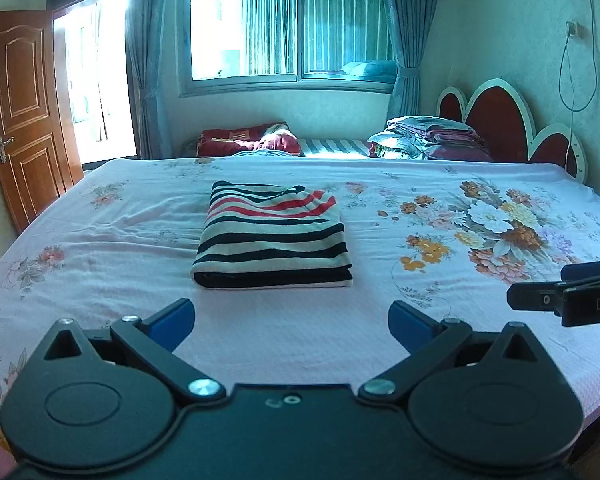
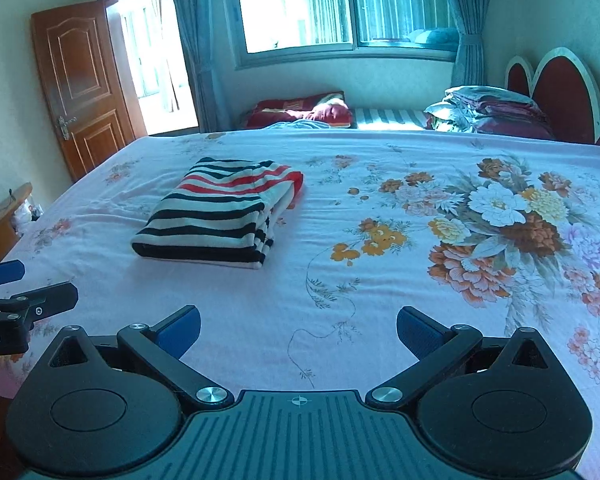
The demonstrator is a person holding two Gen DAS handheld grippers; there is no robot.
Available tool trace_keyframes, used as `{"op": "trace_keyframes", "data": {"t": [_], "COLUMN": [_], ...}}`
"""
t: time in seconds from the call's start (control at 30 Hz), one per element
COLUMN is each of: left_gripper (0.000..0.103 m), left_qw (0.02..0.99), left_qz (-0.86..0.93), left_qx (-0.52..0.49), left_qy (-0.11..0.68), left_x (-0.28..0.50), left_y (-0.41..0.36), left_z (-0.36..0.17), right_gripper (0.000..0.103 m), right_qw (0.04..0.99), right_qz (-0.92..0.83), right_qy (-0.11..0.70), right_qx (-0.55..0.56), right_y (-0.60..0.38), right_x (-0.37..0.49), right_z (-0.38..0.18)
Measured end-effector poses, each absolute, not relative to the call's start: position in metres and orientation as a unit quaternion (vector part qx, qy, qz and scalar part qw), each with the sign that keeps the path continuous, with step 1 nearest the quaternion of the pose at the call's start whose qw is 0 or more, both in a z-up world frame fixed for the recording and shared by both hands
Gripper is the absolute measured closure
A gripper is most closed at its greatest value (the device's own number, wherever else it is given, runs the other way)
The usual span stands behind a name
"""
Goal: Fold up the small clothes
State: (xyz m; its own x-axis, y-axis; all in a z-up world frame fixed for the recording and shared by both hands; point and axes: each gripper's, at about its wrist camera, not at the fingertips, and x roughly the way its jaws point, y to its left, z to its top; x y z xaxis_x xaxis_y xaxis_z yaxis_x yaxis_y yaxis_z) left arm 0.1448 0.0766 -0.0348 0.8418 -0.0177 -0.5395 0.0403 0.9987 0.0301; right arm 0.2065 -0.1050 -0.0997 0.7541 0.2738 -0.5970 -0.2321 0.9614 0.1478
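**Folded striped garment on bed, both grippers clear**

While both tools hang over the near edge of the bed, I note the left gripper (image 1: 291, 322) with its blue pads spread wide apart and nothing between them. My right gripper (image 2: 298, 328) is likewise spread, empty, and sits just beside the left one.

The striped garment (image 1: 272, 236) lies folded into a neat rectangle on the pink floral bedsheet (image 1: 440, 272), ahead of both tools and touching neither; black, white and red stripes show. A large flower print (image 2: 512, 220) sits to its right.

Room: a wooden door (image 1: 24, 112) stands open at left, a window (image 1: 284, 24) with teal curtains (image 1: 404, 32) is behind, folded bedding (image 1: 428, 140) rests by the red headboard (image 1: 500, 116), and a red pillow (image 1: 248, 142) lies beyond the bed's far edge.
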Motion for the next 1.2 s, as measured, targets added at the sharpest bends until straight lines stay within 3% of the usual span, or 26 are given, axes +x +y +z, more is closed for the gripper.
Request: {"op": "trace_keyframes", "data": {"t": [1.2], "left_gripper": [0.001], "left_qw": [0.970], "left_qz": [-0.020], "left_qx": [0.014], "left_qy": [0.242], "left_x": [0.103], "left_y": [0.073], "left_z": [-0.014], "right_gripper": [0.000], "right_qw": [0.945], "right_qz": [0.146], "right_qy": [0.291], "right_qx": [0.033], "right_y": [-0.106], "right_x": [0.158], "right_z": [-0.072]}}
